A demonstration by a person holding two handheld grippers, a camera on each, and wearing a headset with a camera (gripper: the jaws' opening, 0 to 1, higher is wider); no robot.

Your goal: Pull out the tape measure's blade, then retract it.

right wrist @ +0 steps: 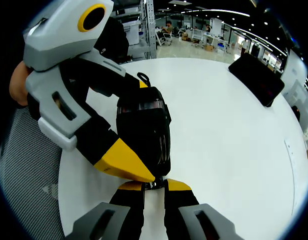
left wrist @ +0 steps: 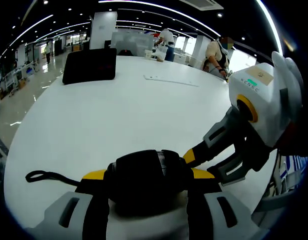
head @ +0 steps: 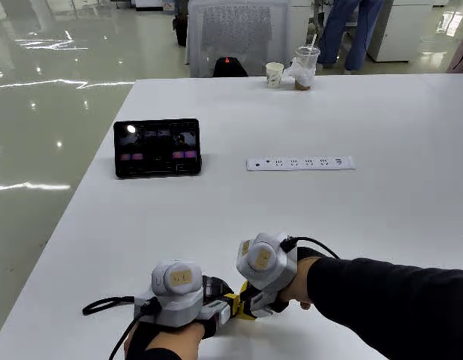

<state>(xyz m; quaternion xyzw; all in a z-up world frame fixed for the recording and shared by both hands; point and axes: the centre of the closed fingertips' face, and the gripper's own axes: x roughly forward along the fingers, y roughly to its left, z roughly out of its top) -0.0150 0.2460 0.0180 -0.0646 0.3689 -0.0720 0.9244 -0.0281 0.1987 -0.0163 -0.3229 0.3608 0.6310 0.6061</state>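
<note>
My left gripper (left wrist: 149, 176) clamps the tape measure (right wrist: 144, 127) on the table (head: 291, 217); my right gripper (right wrist: 154, 187) is pinched nearly closed on the blade tip (right wrist: 154, 184).

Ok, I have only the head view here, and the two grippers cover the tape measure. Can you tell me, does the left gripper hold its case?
Observer: Yes. In the left gripper view the left gripper is shut on the black tape measure, one yellow-tipped jaw on each side of the case.
Operator: Good. And the right gripper, does it have the blade?
Observer: In the right gripper view the right gripper is shut on the small metal end hook, which sits close against the case, so hardly any blade is out.
</note>
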